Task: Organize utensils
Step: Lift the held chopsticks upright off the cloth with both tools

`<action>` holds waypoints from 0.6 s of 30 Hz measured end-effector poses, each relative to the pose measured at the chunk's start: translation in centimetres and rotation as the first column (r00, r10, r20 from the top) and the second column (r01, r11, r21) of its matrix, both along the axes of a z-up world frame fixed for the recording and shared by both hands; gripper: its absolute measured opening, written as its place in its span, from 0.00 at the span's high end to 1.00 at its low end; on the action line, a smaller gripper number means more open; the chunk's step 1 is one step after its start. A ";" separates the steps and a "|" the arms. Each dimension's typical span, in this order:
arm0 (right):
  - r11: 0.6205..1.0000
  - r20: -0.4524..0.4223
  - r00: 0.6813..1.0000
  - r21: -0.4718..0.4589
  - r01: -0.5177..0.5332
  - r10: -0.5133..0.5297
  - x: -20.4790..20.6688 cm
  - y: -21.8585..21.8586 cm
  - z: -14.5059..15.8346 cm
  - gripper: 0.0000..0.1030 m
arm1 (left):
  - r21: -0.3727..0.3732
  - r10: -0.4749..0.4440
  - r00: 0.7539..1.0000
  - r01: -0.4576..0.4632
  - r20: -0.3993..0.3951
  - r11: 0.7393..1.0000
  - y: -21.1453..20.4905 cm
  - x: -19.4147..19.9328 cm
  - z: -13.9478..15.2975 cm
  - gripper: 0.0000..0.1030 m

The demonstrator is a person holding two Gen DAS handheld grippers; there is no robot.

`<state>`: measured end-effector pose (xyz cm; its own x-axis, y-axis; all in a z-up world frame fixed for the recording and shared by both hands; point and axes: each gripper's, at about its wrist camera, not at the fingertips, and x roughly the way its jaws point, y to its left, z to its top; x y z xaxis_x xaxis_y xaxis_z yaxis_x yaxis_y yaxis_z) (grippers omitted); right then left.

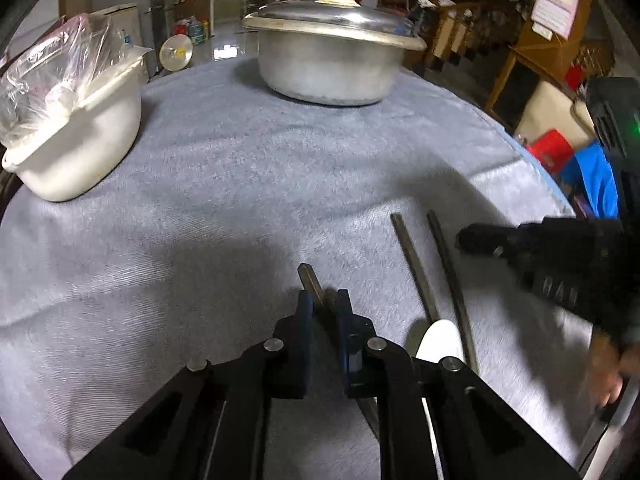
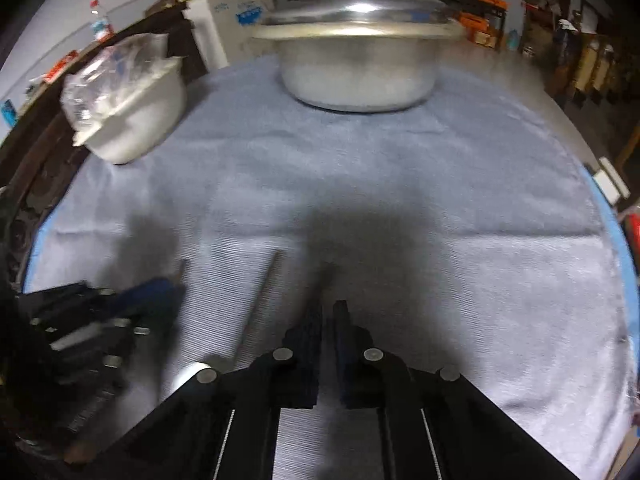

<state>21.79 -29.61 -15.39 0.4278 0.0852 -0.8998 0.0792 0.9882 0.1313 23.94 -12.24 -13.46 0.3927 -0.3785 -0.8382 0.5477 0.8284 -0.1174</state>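
Note:
My left gripper (image 1: 323, 300) is shut on a dark chopstick (image 1: 311, 282) whose end sticks out past the blue pads, low over the grey cloth. To its right lie two more dark chopsticks (image 1: 416, 268) side by side and a white spoon (image 1: 440, 340), partly hidden by my gripper's frame. My right gripper (image 2: 328, 310) is shut with nothing between its fingers, above the cloth; it also shows at the right of the left wrist view (image 1: 472, 238). The right wrist view is blurred; a chopstick (image 2: 264, 296) lies left of the right gripper, and the left gripper (image 2: 152, 292) shows at the left.
A lidded metal pot (image 1: 332, 60) stands at the far side of the grey cloth-covered table (image 1: 224, 184). A white bowl (image 1: 80, 148) with a clear plastic bag (image 1: 56, 64) in it sits at the far left. The table edge curves away on the right.

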 end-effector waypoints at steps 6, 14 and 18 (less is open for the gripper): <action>0.982 -0.073 0.996 0.178 0.060 -0.048 0.3 -1.9 0.6 0.93 | 0.000 0.018 0.999 -0.018 -0.034 1.000 1.9 0.8 0.7 0.92; 0.986 -0.152 0.986 0.142 0.084 -0.062 2.0 -0.3 1.0 0.92 | -0.016 0.075 0.993 -0.077 -0.092 0.997 3.6 1.4 1.9 0.89; 0.989 -0.199 0.977 0.111 0.098 -0.075 2.6 -0.1 0.9 0.91 | -0.036 0.080 0.980 -0.088 -0.184 0.995 2.9 1.8 1.1 0.85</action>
